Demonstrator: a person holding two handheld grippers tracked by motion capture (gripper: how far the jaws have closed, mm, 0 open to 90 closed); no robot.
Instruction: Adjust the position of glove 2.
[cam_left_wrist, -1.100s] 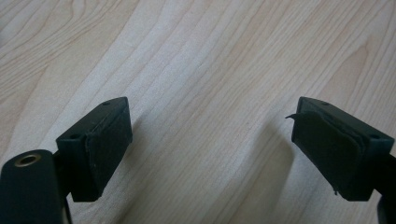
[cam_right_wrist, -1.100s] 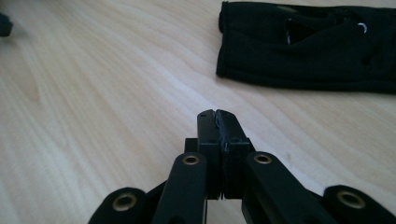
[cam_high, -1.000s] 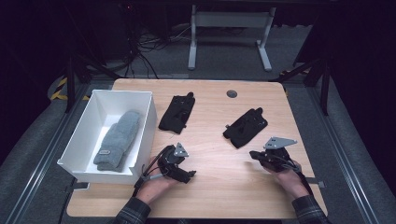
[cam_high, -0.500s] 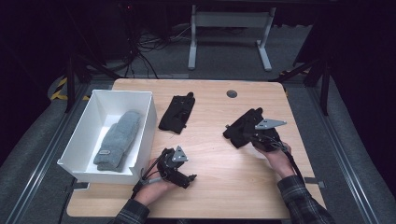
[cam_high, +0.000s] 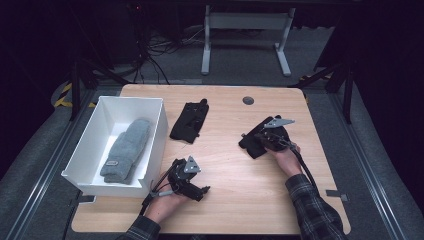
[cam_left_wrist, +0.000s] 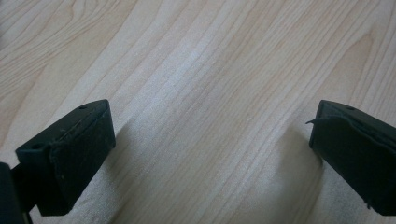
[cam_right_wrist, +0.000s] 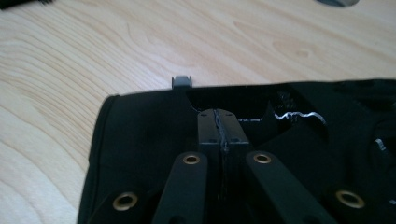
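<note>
At the far left I see the white bin with a grey glove lying inside; a small label sits near the glove's cuff, but I cannot read it. Next to the right, a black glove lies flat on the table, just beside the bin's wall; I can make out no markings on it.

My left gripper rests low on the near table edge, held by the left hand, forearm cut off at the frame's bottom. In the left gripper view its jaws stand wide apart over bare wood, nothing between them.

Further right, my right gripper sits on the second black glove, right of centre on the table, with the right hand behind it and the plaid sleeve angled inward. In the right gripper view the jaws are pressed together upon the glove's fabric; whether cloth is pinched between them I cannot tell. Pale printing on that glove is partly hidden and illegible. A grey grommet lies beyond.
</note>
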